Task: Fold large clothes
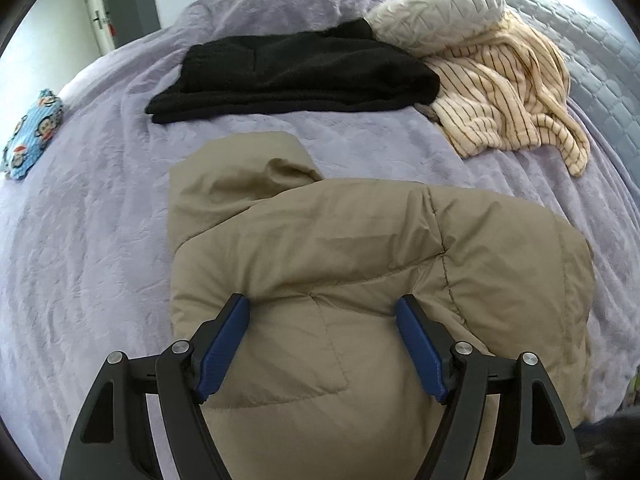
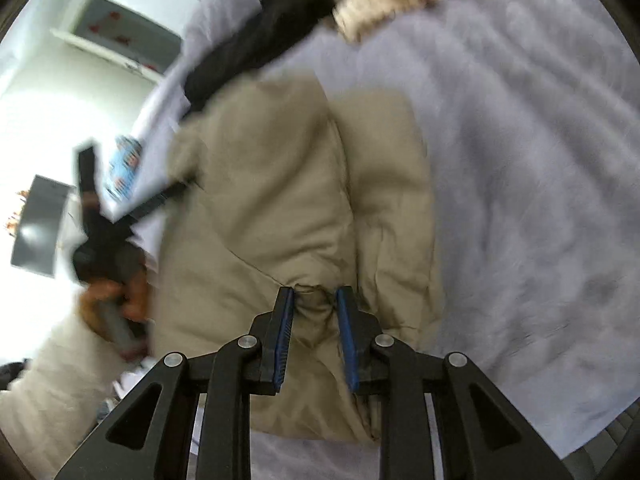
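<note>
The tan puffer jacket (image 1: 360, 280) lies partly folded on the purple bedspread (image 1: 100, 240), at six o'clock from the folded black garment (image 1: 288, 68). The left gripper (image 1: 324, 304) hovers over it with jaws wide apart, gripping nothing. The right gripper (image 2: 316, 294) pinches a bunched fold of jacket fabric between nearly closed jaws. To fold well, I'd judge the right should carry its fold across evenly while the left presses the padding flat at the crease.
</note>
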`<state>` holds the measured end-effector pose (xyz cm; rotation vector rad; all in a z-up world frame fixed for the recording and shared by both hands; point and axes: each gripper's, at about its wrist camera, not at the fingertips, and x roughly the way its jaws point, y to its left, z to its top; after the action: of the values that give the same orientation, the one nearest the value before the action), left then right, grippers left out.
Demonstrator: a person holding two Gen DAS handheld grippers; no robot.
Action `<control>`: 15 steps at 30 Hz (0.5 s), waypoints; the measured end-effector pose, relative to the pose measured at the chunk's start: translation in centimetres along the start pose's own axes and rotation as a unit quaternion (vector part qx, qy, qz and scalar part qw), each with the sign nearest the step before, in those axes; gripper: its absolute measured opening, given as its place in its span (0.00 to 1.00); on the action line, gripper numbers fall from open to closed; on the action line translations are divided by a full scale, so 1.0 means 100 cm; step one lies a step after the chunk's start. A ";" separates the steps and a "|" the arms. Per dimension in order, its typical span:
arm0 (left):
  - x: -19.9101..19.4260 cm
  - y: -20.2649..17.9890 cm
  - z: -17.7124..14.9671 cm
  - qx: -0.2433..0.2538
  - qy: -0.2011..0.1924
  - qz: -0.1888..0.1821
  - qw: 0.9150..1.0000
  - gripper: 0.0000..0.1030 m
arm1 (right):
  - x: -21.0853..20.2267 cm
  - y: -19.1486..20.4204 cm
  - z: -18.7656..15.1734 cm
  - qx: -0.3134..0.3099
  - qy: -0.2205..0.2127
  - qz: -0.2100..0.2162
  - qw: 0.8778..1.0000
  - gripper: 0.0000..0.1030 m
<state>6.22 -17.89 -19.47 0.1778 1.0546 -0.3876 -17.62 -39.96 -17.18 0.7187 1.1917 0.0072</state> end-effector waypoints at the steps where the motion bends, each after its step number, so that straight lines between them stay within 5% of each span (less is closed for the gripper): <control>1: -0.006 0.002 -0.002 -0.005 -0.003 -0.002 1.000 0.75 | 0.007 -0.006 -0.003 0.006 0.007 0.003 1.000 0.24; 8: -0.046 0.026 -0.019 -0.016 0.009 -0.015 1.000 0.75 | 0.020 -0.011 -0.004 0.018 0.013 0.006 1.000 0.26; 10: -0.053 0.037 -0.027 -0.023 0.020 -0.018 0.999 0.98 | 0.021 -0.008 -0.004 0.019 0.013 0.000 1.000 0.28; 15: -0.065 0.055 -0.049 -0.028 0.024 -0.026 0.999 1.00 | 0.026 0.002 -0.006 0.023 0.006 -0.019 1.000 0.29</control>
<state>1.64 -9.82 -16.43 0.1109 1.1171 -0.4015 -17.03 -38.50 -19.39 0.7377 1.2200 -0.0476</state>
